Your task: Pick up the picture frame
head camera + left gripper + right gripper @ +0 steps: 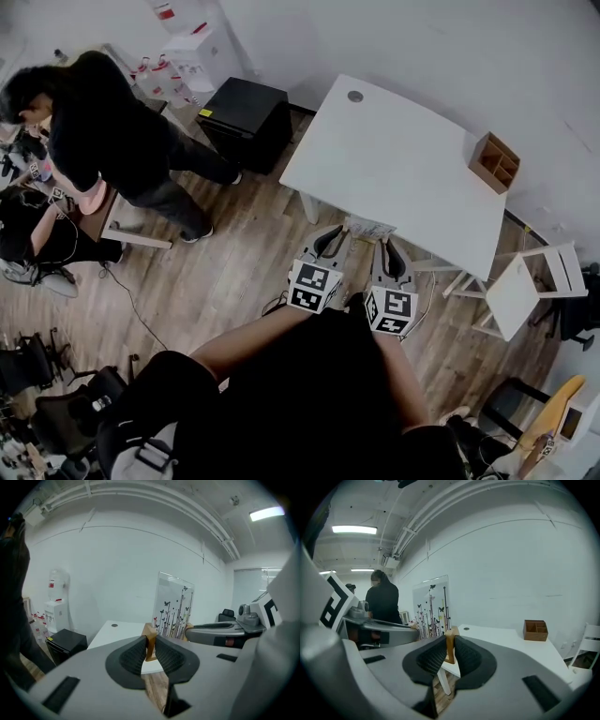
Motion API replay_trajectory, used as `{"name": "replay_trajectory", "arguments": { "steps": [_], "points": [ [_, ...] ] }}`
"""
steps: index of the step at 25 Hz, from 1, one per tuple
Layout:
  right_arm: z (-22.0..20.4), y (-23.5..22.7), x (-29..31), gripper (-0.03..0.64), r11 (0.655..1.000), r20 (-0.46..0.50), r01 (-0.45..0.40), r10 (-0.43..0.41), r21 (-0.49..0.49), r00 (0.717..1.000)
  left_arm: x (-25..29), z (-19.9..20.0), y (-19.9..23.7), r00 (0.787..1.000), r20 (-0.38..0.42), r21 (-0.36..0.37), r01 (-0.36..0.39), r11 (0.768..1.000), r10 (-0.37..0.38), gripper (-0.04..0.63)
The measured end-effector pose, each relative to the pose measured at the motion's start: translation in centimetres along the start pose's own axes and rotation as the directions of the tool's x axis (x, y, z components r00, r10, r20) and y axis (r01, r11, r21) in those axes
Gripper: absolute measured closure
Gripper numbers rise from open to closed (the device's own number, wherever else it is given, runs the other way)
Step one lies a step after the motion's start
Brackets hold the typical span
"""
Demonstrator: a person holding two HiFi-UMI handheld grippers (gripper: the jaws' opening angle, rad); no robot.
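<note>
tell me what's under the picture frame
Below the picture frame, the white table's edge and wood floor show between the left tongs; the frame's underside is covered by them.

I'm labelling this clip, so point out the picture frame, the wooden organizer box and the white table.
picture frame [173,605], left gripper view, on its printed clear panel.
wooden organizer box [535,636], right gripper view, on its front wall.
white table [394,159], head view, bare tabletop.

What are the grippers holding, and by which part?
The frame, by its wooden ends: left gripper shut on one, right gripper on the other.
</note>
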State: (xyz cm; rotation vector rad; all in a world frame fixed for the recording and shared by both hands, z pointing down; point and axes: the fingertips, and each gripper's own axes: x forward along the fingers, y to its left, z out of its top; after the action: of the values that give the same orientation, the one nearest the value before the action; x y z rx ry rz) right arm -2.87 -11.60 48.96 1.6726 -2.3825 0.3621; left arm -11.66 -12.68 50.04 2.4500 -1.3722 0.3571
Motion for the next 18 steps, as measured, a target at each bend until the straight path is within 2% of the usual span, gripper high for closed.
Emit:
{"name": "replay_trajectory", "arguments": {
  "steps": [8,18],
  "points": [
    [0.99,1.05,-0.1,0.548,0.999,0.024,0.027,-0.026,-0.029,0.999,-0.67,0.76,0.69,0.999,0.032,0.005,0.014,1.0,-0.015,0.531],
    [0.64,0.87,-0.11,0.548,0.998,0.015,0.05,-0.05,-0.029,0.999,-0.32,0.48,0.61,0.999,0.027,0.008,0.032,0.999,-0.032,0.531]
  ]
}}
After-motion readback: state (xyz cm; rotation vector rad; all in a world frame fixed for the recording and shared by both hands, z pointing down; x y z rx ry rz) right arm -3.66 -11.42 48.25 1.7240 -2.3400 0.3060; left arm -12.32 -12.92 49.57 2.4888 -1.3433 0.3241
